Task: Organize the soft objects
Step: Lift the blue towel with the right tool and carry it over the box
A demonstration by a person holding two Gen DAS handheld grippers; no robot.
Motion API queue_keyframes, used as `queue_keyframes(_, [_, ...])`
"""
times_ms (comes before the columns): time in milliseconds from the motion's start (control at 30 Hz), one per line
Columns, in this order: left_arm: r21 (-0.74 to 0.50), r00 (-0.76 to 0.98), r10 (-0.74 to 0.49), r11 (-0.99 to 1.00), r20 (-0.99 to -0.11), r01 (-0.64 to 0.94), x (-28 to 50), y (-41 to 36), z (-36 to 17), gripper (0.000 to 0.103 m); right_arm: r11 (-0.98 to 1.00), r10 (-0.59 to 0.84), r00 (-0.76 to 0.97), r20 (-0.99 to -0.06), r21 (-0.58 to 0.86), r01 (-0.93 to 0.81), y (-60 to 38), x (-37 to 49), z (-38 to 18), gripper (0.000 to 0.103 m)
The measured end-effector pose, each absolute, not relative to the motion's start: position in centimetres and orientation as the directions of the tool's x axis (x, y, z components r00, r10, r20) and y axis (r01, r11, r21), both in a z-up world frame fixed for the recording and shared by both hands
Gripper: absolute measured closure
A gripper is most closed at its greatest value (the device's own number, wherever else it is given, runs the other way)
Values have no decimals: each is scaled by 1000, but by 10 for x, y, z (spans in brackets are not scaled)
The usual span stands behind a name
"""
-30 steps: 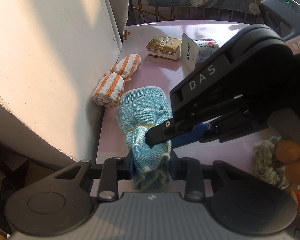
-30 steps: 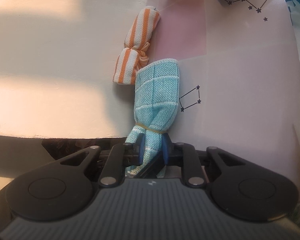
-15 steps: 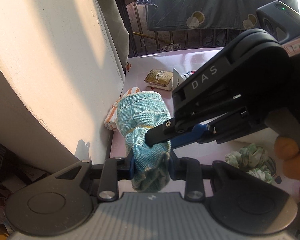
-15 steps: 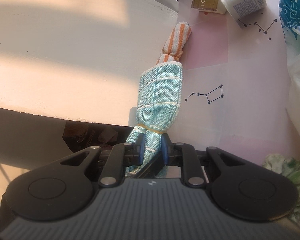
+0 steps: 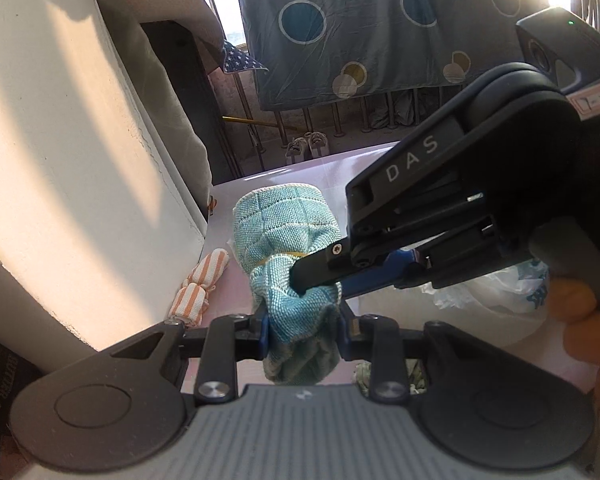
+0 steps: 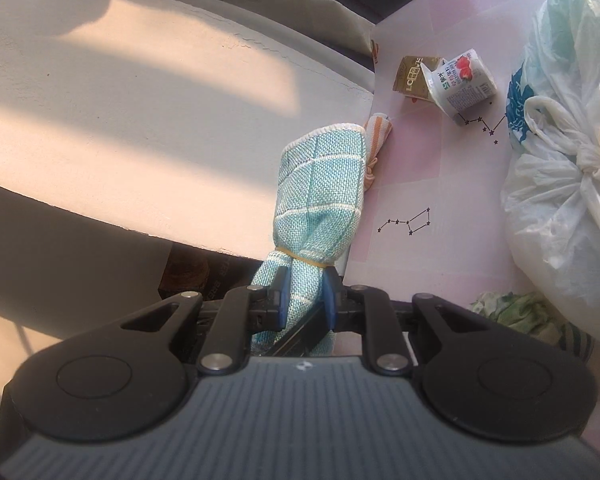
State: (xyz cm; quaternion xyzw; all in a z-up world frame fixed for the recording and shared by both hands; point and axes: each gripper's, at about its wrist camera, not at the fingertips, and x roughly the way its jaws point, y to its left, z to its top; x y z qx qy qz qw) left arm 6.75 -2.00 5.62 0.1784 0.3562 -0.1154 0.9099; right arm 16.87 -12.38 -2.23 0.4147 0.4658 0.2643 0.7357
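Left tool (image 5: 302, 330) pinching the lower bunched end of a rolled teal woven cloth with pale grid lines (image 5: 286, 232), blue pads pressed into the fabric on either side. Right tool (image 6: 303, 300) clamped tight on the same cloth (image 6: 320, 188), just below the thin yellow rubber band (image 6: 300, 258) cinching it; seen from the left wrist, entering from the right side with black fingertips (image 5: 304, 276) buried in the fabric above the left tool's pads. Cloth roll held off the pale pink surface (image 6: 420, 184), sticking out forward from both tools, its wide rounded end farthest from them.

Just beyond and partly behind the roll's far end, an orange-and-white striped rolled towel (image 5: 200, 284) lying on the surface against the cream wall (image 5: 72, 168), left of the tools. Farther out ahead of the right tool, a brown-and-gold paper packet (image 6: 412, 76) touching a tipped white yoghurt cup with a red strawberry label (image 6: 460, 80). Off to the right tool's right, knotted white plastic bags (image 6: 560, 184); nearer its right side, a crumpled green-and-white rag (image 6: 516, 312). Beyond the surface, ahead of the left tool, a hanging blue sheet with circles (image 5: 360, 40) on a railing, a pair of shoes (image 5: 306, 146) beneath.
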Motion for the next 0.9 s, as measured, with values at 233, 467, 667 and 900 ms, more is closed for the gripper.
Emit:
queue_keyframes(233, [246,728,-206,851,-654,463,52,-97,76,72,527,712,540,-449,850,12,-206,131,6,87])
queue_keyframes(467, [211,658,-368,748,-656,629,54,-194,79,71,578,588,652,-479,813,77,-311,82,31,87])
queue_keyframes(667, [108,513,-450,666,-731,738,63,-272,63,71,582,495,692,-525,792,184,-402,47,26,87])
queue_keyframes(900, [-26,344,-457,631,-820,775,95,-330,13,72,602,418,657,-627,733,316,-469,42,-12,86])
